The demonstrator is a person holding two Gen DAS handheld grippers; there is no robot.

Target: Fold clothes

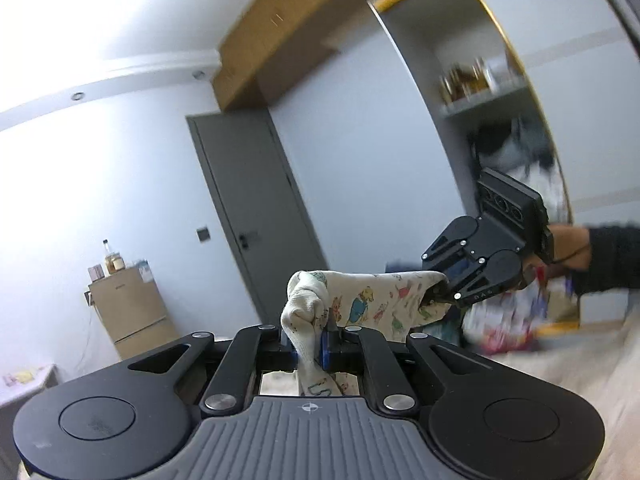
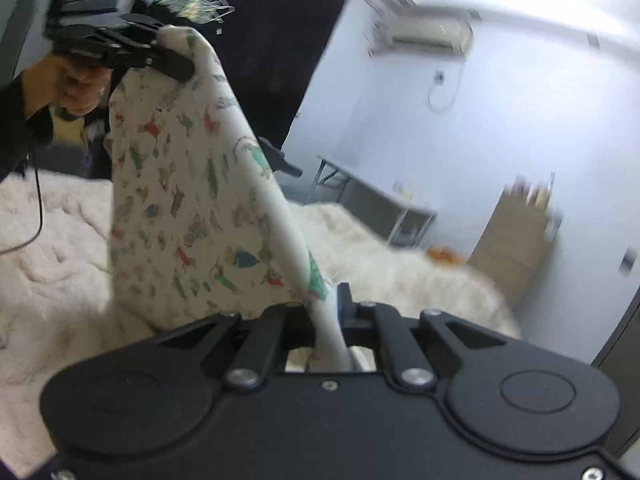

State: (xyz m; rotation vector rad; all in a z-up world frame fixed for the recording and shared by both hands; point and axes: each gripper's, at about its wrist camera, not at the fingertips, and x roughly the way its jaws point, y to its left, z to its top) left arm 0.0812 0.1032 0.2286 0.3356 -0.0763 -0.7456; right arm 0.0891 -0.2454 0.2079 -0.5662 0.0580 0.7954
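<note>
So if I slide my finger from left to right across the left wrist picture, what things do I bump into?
Brown cabinet → grey door → cartoon-print cloth held up in the middle → right hand-held gripper → the person's hand in a dark sleeve.

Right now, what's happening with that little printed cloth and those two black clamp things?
A person is holding a two-finger gripper in each hand and folding clothes. The left gripper and the right gripper are each shut on one end of a small cream garment printed with cartoon animals. It hangs stretched between them, lifted above a fluffy white blanket. No fold has been made yet.
</note>
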